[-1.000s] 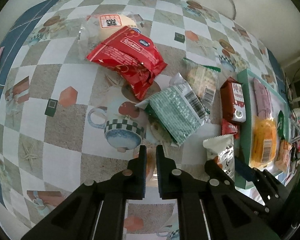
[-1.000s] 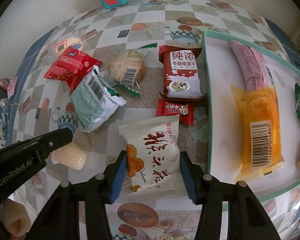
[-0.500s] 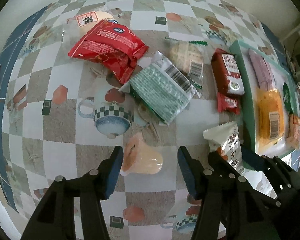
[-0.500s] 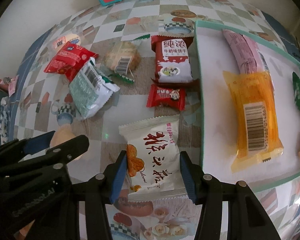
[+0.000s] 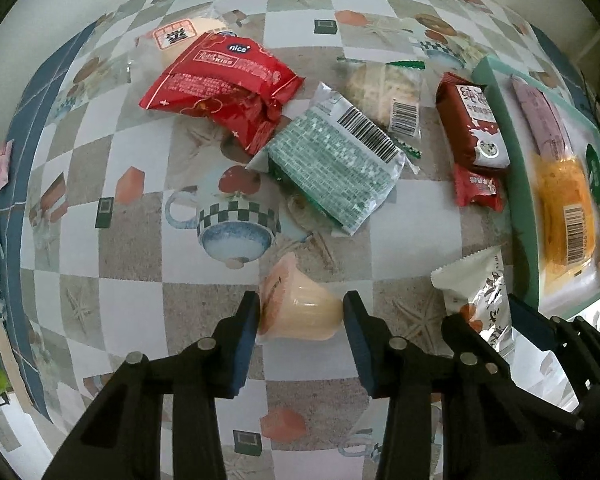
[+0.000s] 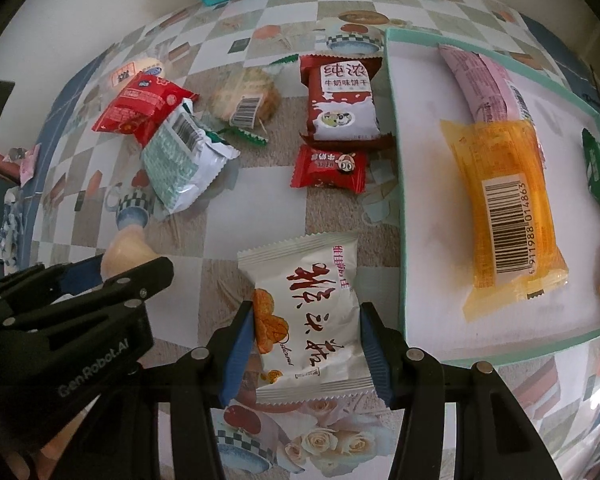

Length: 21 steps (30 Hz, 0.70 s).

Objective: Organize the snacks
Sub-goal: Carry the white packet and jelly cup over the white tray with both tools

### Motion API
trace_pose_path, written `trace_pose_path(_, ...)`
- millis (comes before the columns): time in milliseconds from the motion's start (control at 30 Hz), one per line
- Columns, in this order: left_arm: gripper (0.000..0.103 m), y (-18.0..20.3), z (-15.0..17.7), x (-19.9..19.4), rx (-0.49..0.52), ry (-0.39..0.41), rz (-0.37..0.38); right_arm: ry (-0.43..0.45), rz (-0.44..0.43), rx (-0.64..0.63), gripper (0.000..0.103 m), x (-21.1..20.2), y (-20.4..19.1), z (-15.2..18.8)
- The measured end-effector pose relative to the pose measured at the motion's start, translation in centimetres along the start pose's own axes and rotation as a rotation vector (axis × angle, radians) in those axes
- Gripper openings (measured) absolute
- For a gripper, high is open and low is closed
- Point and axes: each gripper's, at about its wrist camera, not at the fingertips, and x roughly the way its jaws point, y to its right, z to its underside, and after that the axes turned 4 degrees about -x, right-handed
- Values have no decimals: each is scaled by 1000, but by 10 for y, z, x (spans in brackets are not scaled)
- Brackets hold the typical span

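A pale jelly cup lies on its side on the patterned tablecloth. My left gripper points straight down with its jaws closing, and both blue pads touch the cup's ends. From the right wrist view, the cup pokes out beyond the left gripper. My right gripper is shut on a white snack packet with red characters, just left of the teal-rimmed tray. That packet also shows at the lower right of the left wrist view.
Loose on the cloth: a red bag, a green-and-silver packet, a clear-wrapped cracker, a dark red biscuit pack, a small red candy. The tray holds an orange pack and a pink sausage.
The left gripper was shut above the cloth, then opened wide over the jelly cup, and has now closed in on it. The right gripper kept its hold on the white packet and drifted slightly.
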Motion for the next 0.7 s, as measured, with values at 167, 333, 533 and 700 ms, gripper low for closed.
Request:
trace_pose_path(167,43,1,0,-2,-7,8,3,3,-5,-2,55,-1,-2,-6)
trace_pose_path(333,43,-6,2,-9,-21,28,6,27,-14,-2,55,-10,-5,-10)
trace_pose_path(533,43,-17,-2,-33,-36,73,21,68,-30,0,55,-31,-5,-13)
trace_pose_path(700,43,-25,-5,-55,-58,128,21,126,-42,6,55,-52,-1,-17)
